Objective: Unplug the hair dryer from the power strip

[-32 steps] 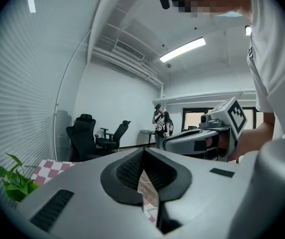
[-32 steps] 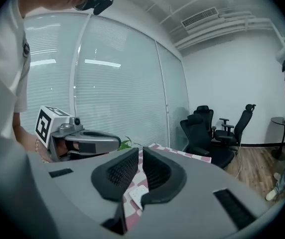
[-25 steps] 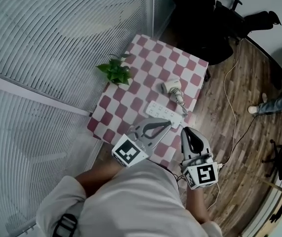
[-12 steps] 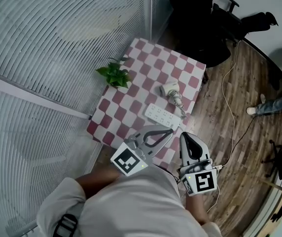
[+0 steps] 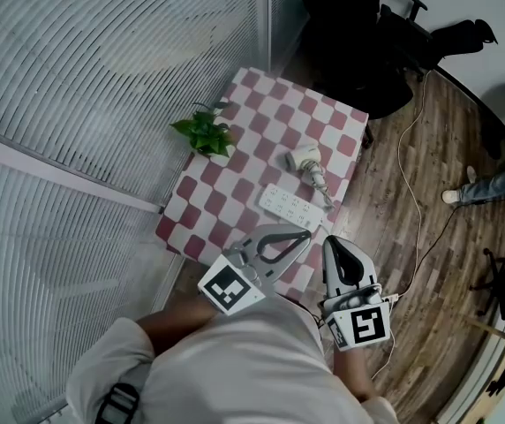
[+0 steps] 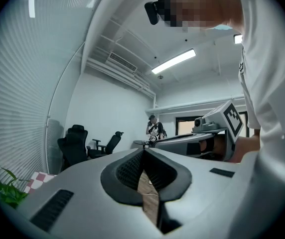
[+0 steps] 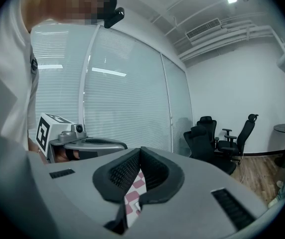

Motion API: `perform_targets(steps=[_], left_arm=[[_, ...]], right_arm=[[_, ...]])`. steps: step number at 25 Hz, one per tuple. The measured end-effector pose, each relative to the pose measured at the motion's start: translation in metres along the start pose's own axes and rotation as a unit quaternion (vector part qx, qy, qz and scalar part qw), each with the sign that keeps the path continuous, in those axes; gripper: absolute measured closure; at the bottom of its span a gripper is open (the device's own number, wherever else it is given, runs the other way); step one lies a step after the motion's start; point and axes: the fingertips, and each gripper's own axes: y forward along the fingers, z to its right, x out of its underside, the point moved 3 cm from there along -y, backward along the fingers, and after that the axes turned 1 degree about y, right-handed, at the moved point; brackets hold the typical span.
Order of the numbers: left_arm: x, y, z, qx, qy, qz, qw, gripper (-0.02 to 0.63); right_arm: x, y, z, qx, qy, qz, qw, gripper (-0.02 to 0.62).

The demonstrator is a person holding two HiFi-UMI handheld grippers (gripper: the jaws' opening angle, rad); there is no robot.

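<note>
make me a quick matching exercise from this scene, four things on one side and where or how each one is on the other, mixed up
Things:
1. plant
2. hair dryer
3. power strip
4. right gripper

Place or state:
a. green, at the left edge of the table
b. jaws shut, nothing between them
c. long and white, on the table's near side
d. rounded and white, by the table's right edge

Pairs: 1-a, 2-d, 3-c, 4-b

Office, black swivel chairs [image 7: 205, 136], glass partition with blinds [image 7: 122, 93], ceiling strip light [image 6: 174, 61], wood-plank floor [image 5: 420, 263]
</note>
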Motion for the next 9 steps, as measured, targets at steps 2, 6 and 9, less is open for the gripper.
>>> perform_targets(steps=[2,6,9], left_arm=[[0.0003,-0.0006,0.0002,-0.002,-0.002,0.001,1.0000,0.575],[-0.0022,-0.0001,-0.0004,-0.002,-0.009,0.005,0.9999,0.575],[-0.0034,0.0019,-0.0016,-0.002,-0.008,0.003,1.0000,0.575]], right_arm=[[0.0001,-0.0008,-0.0009,0.000,0.000,0.001,1.000,0.565],[-0.0023,-0.0001,-0.0009,-0.003,0.000,0.002,1.000,0.564],[-0.0043,0.0007,0.0002,-0.005,-0.001,0.002,1.000,0.564]])
